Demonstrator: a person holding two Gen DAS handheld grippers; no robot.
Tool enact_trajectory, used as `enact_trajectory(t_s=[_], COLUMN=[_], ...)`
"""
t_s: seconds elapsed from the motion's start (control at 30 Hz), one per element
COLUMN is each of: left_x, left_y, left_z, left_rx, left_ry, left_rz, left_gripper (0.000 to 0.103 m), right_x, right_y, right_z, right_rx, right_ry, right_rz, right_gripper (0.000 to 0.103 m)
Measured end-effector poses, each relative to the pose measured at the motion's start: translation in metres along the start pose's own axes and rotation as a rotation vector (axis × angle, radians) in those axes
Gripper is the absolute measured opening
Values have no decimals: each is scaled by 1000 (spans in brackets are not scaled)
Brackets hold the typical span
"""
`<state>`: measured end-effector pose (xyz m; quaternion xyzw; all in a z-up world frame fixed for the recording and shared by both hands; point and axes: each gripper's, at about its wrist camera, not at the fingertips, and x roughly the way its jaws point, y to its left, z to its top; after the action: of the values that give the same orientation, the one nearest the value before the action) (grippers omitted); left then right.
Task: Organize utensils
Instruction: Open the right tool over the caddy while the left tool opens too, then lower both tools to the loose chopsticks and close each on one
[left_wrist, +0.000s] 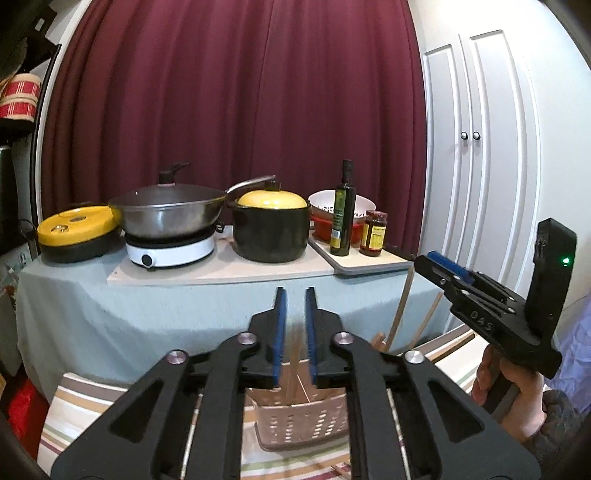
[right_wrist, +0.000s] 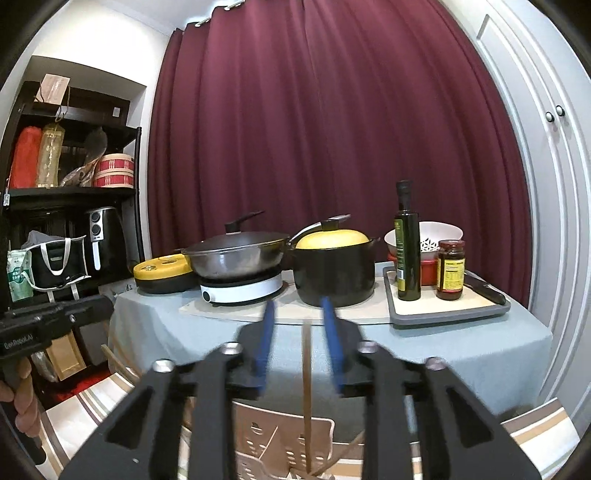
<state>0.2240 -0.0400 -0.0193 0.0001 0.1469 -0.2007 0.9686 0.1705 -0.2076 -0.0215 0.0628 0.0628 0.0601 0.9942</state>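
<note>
Nearest the cameras, a beige perforated plastic basket (left_wrist: 295, 421) sits on a striped cloth (left_wrist: 74, 398) and holds a loose bunch of thin wooden chopsticks (left_wrist: 293, 365) leaning at different angles. The left gripper (left_wrist: 294, 314) hangs above it, blue-padded jaws narrowly parted; blurred sticks show in the gap, but I cannot tell whether the pads touch them. The right gripper (right_wrist: 300, 321) has its jaws wider apart, with a single upright wooden chopstick (right_wrist: 306, 391) rising between them, apparently clear of both pads.

The main risk, as I judge it, is a skewed pinch: closing on a leaning stick near its top could lever it sideways, spring it out of the basket or scatter the rest. The basket looks light, so a snagged stick might tip or drag it across the cloth. Both grippers work over the same small opening, so they could knock together or cross sticks.

Further back, more sticks (left_wrist: 402, 314) lean against the grey-blue tablecloth (left_wrist: 147, 314). A wide swing could reach the black pot with a yellow lid (right_wrist: 334, 266), or the tall dark olive-oil bottle (right_wrist: 406, 243) and red-lidded sauce jar (right_wrist: 450, 269) on the grey-rimmed tray (right_wrist: 450, 314), both easy to topple.
</note>
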Motion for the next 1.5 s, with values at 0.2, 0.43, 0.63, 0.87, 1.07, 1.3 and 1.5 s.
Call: enact_trajectory(t_s=[0.2,0.43,0.63,0.87,1.07,1.3,1.5], left_x=[-21,-51,-70,-80,-83,-87,-93], left_y=[-2,-11,-19,-24,-26,-25,-30], left_z=[-7,-30,-68,-122,-174,-212,-223], left_rx=[-13,-29,-33,-56,-61,-86,-90], left_ry=[-3,21,92,194,298,374,383], left_rz=[10,23,41,51,62,71,73], left_gripper=[32,41,41,40,40,40,40], right_x=[-27,-76,-105,-127,-143,-149,-150], right_y=[2,7,5,-4,-7,15,29], right_z=[1,-19,-56,-122,-170,-199,-217], right_rx=[-20,-44,-47,-41,-11,-17,-41], right_ry=[-3,43,126,267,360,405,447], right_rz=[-9,-36,-61,-70,-49,26,75], right_gripper=[38,39,39,39,39,39,39])
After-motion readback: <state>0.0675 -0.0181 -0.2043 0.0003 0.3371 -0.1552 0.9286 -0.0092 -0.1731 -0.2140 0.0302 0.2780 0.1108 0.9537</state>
